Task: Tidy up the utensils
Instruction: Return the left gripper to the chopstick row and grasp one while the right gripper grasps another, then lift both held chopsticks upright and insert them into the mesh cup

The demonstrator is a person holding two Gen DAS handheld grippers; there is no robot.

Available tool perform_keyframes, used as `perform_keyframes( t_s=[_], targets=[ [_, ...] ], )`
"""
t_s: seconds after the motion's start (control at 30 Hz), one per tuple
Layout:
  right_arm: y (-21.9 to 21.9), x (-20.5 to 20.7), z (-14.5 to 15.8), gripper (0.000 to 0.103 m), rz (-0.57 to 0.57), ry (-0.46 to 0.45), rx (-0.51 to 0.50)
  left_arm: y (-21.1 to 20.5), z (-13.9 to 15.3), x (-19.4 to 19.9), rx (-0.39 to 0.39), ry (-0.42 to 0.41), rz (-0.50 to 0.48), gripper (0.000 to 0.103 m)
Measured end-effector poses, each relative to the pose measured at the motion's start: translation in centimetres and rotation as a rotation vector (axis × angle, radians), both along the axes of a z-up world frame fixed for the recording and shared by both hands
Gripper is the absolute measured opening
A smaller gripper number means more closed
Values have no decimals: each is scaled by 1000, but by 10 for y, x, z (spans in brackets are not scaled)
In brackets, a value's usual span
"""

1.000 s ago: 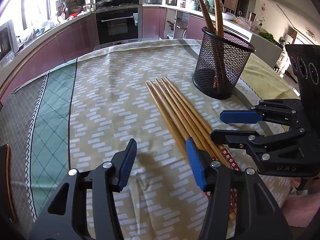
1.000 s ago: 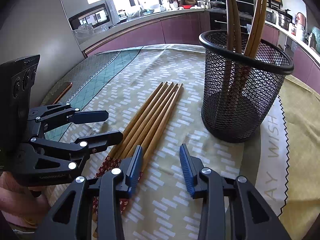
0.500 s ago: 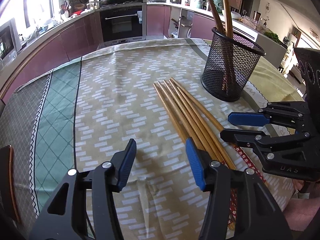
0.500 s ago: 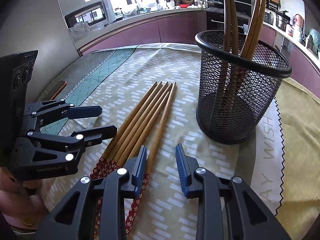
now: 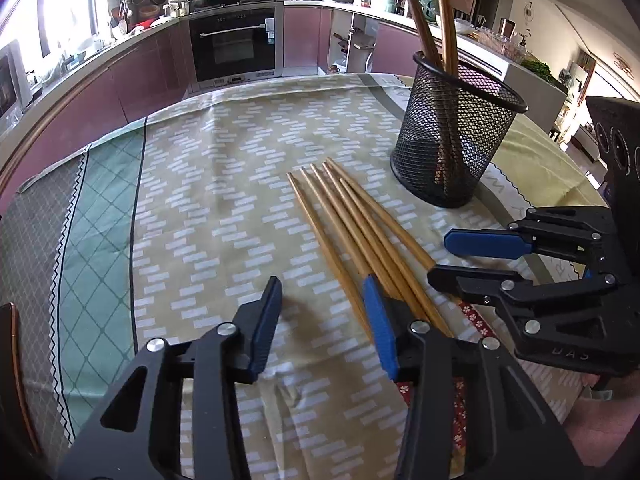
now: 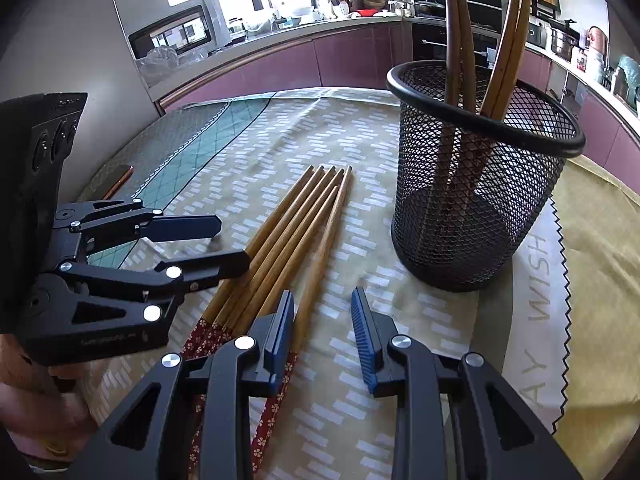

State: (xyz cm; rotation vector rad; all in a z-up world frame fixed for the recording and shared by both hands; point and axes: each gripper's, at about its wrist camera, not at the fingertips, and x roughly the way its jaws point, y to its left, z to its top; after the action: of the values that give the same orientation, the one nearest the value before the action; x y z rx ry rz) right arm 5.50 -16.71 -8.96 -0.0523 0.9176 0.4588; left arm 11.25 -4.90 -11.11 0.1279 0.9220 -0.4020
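Both grippers are released, gripping nothing. The left gripper (image 5: 320,312) hovers over the tablecloth (image 5: 224,184) with its right finger above the chopsticks (image 5: 352,224), which lie side by side fanning toward 11 o'clock. The right gripper (image 6: 322,324) sits low over their patterned ends, one chopstick between its fingers. The mesh holder (image 6: 476,200) stands at 1 o'clock, upright, four chopsticks inside.
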Motion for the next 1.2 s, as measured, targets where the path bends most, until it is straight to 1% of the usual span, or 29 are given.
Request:
perform_keyframes(
  t_s=[0.1, 0.27, 0.33, 0.4, 0.43, 0.5, 0.6, 0.73, 0.87, 0.93, 1.2],
  targets=[
    [1, 0, 1, 24, 1, -2, -10, 1, -1, 0, 15, 0, 3, 36],
    [9, 7, 2, 24, 5, -17, -34, -4, -2, 6, 40, -8, -1, 35],
    [8, 9, 1, 21, -2, -19, -30, -6, -1, 10, 45, -10, 9, 30],
    [5, 11, 1, 12, -7, -12, -14, -6, 0, 13, 37, -6, 20, 20],
    [3, 13, 1, 9, -11, -6, 0, -5, 0, 14, 31, -4, 28, 18],
    [-1, 13, 1, 7, -18, 5, 22, -3, 0, 15, 19, -2, 42, 14],
    [-6, 12, 1, 6, -26, 11, 47, 1, 0, 15, -3, 5, 65, 8],
    [-12, 7, 6, 6, -22, 5, 88, 6, 3, 11, -29, 5, 77, 8],
    [-20, 0, 16, 6, -2, -10, 151, 10, 14, 4, -59, -13, 68, 8],
    [-25, -3, 23, 6, 13, -12, 200, 12, 22, -1, -81, -26, 55, 8],
    [-41, -11, 53, 6, 32, -75, 311, 17, 71, -19, -221, -87, -32, 8]
  ],
)
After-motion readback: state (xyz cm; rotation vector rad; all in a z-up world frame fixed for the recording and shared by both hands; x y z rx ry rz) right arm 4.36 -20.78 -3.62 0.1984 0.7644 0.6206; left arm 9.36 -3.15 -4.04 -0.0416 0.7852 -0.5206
